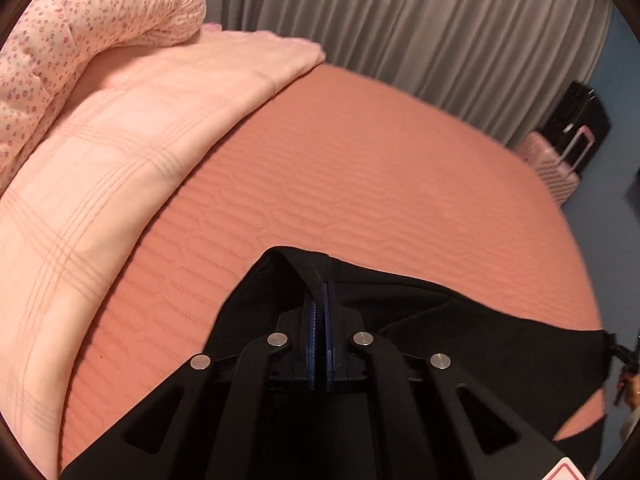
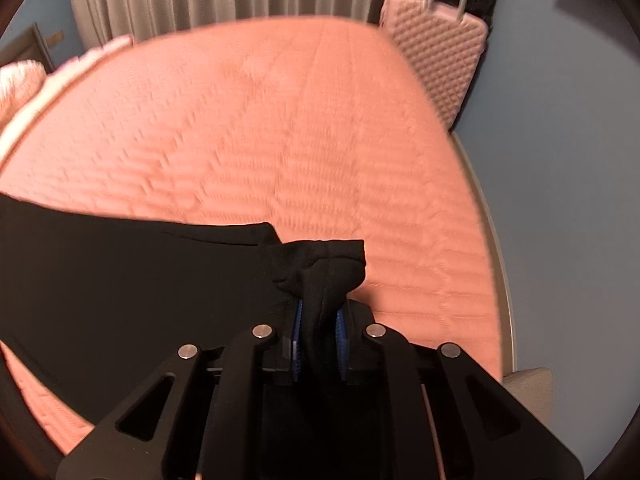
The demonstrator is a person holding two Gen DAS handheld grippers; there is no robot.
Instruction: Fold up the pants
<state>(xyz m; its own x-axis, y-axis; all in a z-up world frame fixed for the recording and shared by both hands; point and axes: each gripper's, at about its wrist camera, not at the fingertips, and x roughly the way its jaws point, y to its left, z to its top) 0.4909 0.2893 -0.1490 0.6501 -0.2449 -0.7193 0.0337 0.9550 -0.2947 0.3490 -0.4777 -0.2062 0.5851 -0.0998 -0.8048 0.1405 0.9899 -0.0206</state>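
Note:
The black pants hang stretched between my two grippers above the salmon quilted bed. My left gripper is shut on one corner of the pants' edge, with fabric folded over its blue pads. My right gripper is shut on a bunched corner of the pants, whose fabric runs off to the left above the bed. The lower part of the pants is hidden beneath the grippers.
A pale pink checked blanket and a floral duvet lie along the bed's left side. Grey curtains hang behind. A pink suitcase and a black one stand past the bed's far corner.

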